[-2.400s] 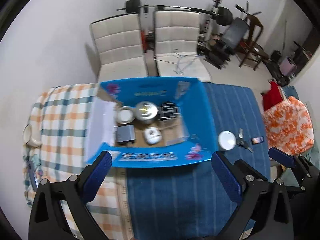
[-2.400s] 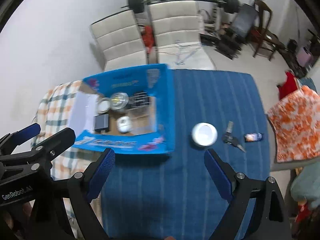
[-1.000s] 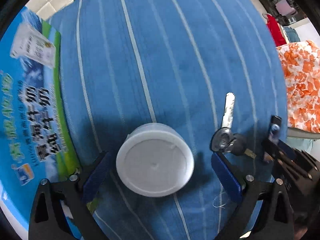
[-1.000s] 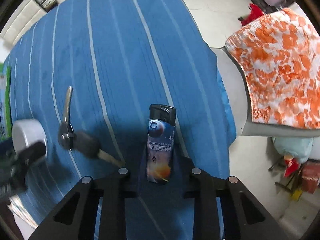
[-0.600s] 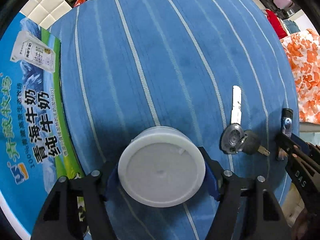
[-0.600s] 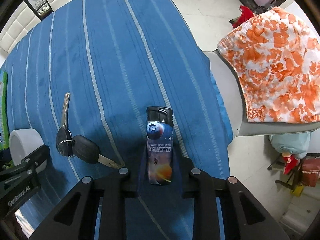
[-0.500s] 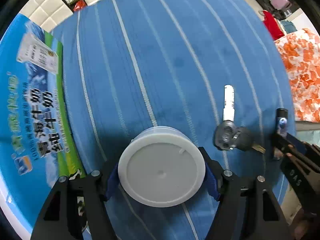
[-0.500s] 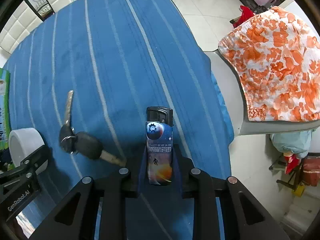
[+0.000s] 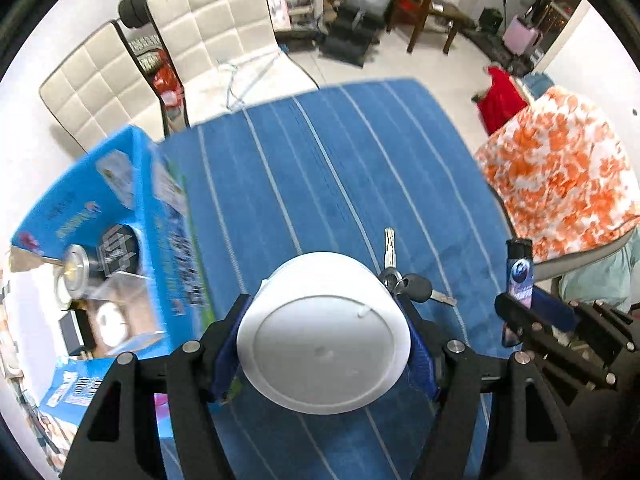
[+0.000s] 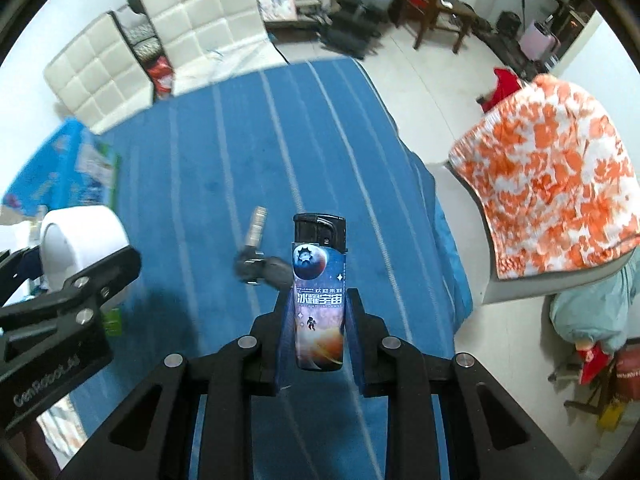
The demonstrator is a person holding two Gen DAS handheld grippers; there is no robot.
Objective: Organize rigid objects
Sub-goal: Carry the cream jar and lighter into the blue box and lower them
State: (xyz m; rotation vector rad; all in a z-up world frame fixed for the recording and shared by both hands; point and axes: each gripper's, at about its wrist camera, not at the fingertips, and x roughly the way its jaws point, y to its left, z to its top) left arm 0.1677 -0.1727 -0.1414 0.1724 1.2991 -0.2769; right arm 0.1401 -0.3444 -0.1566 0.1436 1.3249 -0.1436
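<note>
Striped blue cloth, round white tub, glossy lighter

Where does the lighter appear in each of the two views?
Left wrist view: lighter at far right, held in the right tool.
Right wrist view: lighter at centre, upright between the fingers.
Shared landmark: keys on the blue cloth.
</note>
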